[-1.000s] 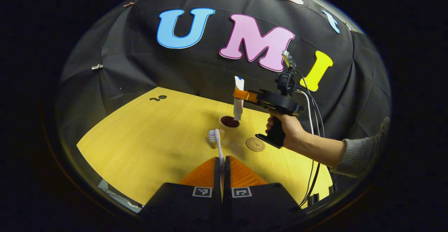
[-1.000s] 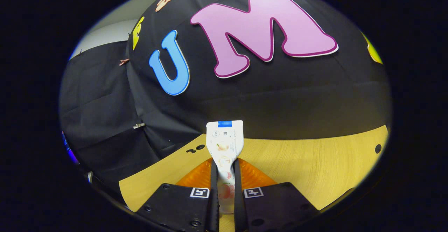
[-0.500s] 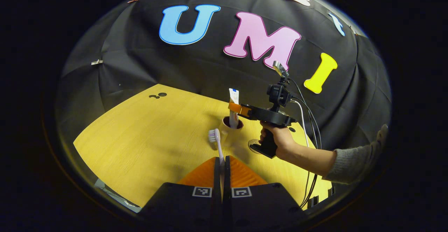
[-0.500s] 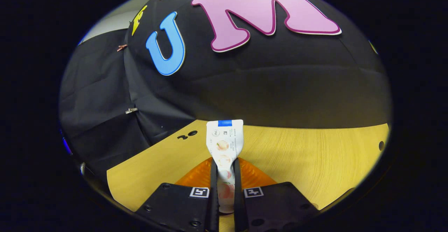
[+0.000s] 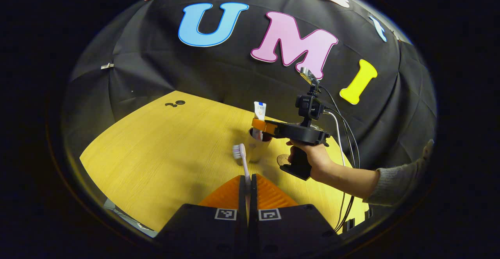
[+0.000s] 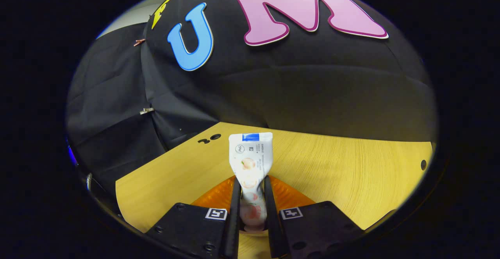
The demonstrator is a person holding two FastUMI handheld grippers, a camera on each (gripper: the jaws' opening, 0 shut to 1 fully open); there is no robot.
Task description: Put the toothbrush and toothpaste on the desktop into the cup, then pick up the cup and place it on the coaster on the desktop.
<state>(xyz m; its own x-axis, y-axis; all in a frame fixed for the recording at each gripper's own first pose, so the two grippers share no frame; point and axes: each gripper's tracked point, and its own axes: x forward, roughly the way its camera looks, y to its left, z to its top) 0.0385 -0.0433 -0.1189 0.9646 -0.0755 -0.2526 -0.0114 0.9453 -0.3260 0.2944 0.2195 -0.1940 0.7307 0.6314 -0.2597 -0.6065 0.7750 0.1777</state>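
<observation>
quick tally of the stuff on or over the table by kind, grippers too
toothbrush: 1
toothpaste: 1
cup: 1
coaster: 1
grippers, left and right: 2
total: 6

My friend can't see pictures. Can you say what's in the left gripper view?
The right gripper lowers a toothpaste tube into a cup on the wooden desktop. Nearer, the left gripper holds a toothbrush upright.
</observation>
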